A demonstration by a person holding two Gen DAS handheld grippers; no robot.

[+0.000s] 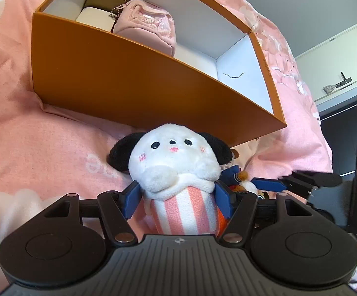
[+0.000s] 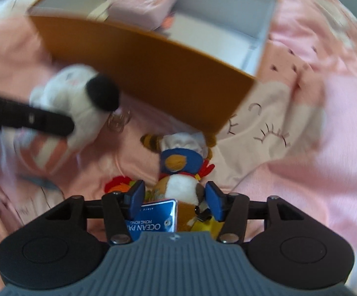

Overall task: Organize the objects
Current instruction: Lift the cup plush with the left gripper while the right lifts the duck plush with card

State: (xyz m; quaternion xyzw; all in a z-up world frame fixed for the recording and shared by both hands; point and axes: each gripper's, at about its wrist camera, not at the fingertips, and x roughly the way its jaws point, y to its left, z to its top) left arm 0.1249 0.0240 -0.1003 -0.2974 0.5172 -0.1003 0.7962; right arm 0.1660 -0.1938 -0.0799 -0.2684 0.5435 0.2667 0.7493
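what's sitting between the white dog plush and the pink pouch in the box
The orange box's near wall stands between them. In the left wrist view, the white dog plush is outside against it, the pink pouch inside.

Pink printed bedding, grey wall, white shelf

pouch in box | dog plush before box | raccoon plush right of dog plush

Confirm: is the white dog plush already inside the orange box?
No, the white dog plush sits outside the orange box, between the left gripper fingers.
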